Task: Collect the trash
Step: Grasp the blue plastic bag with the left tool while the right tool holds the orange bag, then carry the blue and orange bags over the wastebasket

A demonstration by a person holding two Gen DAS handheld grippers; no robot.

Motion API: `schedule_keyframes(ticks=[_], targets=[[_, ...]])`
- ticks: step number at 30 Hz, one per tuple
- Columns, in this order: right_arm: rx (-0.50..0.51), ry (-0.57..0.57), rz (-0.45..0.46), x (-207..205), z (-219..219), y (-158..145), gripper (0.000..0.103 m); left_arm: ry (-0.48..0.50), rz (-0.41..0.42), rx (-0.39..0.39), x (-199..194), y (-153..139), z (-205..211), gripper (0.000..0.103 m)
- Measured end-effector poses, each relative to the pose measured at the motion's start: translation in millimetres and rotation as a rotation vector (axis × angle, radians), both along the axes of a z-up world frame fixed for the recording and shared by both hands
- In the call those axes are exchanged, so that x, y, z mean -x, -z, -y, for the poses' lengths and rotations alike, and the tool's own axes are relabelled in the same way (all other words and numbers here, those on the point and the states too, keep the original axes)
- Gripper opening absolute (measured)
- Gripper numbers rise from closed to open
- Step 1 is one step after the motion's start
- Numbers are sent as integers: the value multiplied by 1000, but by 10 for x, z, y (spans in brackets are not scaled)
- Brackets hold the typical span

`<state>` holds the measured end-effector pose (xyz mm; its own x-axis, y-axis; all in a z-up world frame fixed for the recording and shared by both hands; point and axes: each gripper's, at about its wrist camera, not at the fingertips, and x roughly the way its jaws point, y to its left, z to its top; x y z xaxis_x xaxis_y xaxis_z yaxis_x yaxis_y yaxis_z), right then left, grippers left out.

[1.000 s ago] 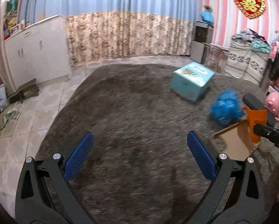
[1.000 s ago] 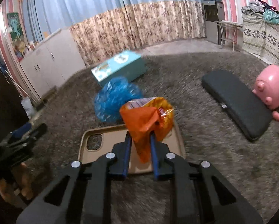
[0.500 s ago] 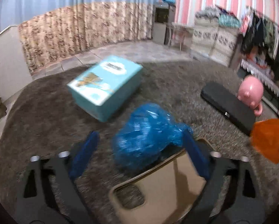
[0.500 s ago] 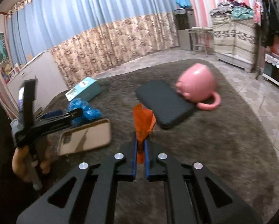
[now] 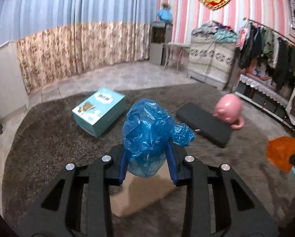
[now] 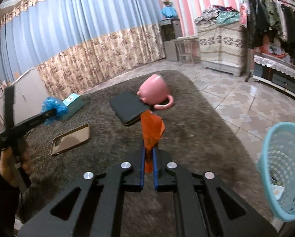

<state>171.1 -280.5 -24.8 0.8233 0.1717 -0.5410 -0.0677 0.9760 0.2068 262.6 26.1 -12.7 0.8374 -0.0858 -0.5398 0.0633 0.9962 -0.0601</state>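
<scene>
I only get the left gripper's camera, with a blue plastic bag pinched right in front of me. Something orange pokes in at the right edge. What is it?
Observer: An orange wrapper, pinched in the right gripper, whose jaws are shut on it.
Operator: Is there a bin anywhere? I see only a sliver of light blue.
Observer: Yes, a light blue mesh basket stands at the rug's right edge, on the tiles.
Operator: And what is the tan thing under my blue bag?
Observer: A phone case lying flat on the rug, camera cutout showing.
</scene>
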Motion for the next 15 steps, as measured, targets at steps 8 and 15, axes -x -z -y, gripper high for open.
schedule_keyframes(ticks=[8, 15], targets=[[31, 114, 71, 534, 474, -242, 7, 132, 47, 14, 519, -191, 773, 32], [27, 233, 122, 965, 988, -380, 7, 244, 50, 0, 807, -185, 1413, 32]])
